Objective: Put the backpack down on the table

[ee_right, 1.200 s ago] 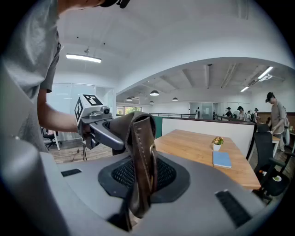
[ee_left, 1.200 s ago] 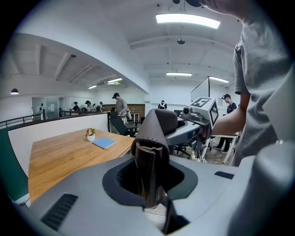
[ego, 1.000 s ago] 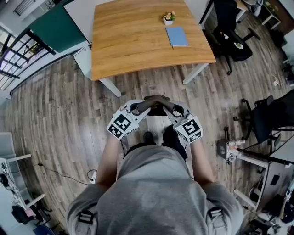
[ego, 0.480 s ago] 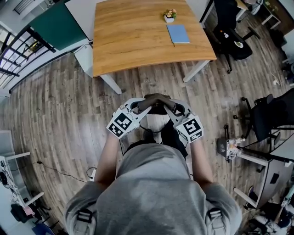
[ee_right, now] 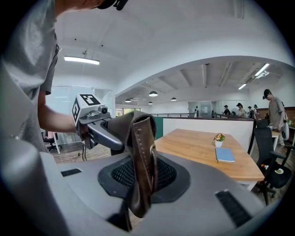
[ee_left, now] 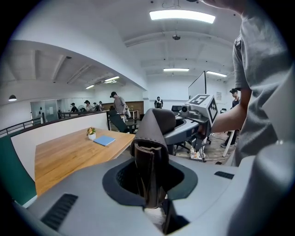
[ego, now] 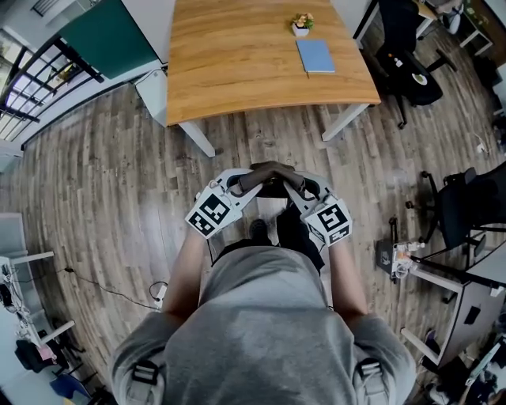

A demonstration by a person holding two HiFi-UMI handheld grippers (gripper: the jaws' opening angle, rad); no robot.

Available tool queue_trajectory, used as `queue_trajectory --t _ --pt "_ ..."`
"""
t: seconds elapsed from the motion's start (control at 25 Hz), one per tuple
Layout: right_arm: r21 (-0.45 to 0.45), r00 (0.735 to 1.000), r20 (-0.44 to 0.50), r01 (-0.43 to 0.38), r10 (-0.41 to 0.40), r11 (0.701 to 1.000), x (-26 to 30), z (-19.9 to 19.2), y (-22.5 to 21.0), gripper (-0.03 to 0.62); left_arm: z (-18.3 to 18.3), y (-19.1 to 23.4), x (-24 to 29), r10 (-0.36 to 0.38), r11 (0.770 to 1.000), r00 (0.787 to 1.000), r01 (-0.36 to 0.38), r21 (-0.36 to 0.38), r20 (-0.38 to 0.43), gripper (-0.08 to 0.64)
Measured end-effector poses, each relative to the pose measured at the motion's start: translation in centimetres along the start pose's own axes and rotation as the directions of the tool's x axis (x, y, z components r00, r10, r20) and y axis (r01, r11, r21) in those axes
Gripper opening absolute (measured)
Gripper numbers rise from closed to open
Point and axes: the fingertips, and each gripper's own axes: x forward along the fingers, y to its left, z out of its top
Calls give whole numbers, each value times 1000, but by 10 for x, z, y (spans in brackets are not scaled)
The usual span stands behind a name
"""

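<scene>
Both grippers hold the backpack's dark brown leather handle (ego: pixel 269 170) in front of the person's waist. My left gripper (ego: pixel 239 183) is shut on its left end, my right gripper (ego: pixel 303 188) on its right end. In the left gripper view the folded handle (ee_left: pixel 150 152) stands pinched between the jaws. The right gripper's jaws are opening a little, and the handle (ee_right: pixel 140 156) is still pressed between them. The backpack's body (ego: pixel 269 206) hangs below the handle, mostly hidden. The wooden table (ego: pixel 237 63) stands ahead, apart from the backpack.
A blue notebook (ego: pixel 316 55) and a small potted plant (ego: pixel 301 24) sit at the table's far right. Black office chairs (ego: pixel 407 63) stand right of the table, and another (ego: pixel 466 206) stands further right. Wood floor lies between the person and the table.
Both grippers stay on the handle in the same place. In the head view the table has slid slightly up and to the right.
</scene>
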Motion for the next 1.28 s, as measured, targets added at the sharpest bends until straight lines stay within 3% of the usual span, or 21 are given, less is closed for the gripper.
queue_trajectory --t 0.28,0.6,1.28 --pt "0 1000 4 -25 25 1000 20 6 2 71 -5 17 -10 37 999 999 -37 -12 -19 89" --pt "25 1000 -10 -28 29 999 11 -2 -17 71 1 13 12 13 1000 999 -13 1 -41 90" --pt "18 999 -16 -34 35 999 31 7 -73 72 22 56 50 25 1000 998 -24 6 -60 91"
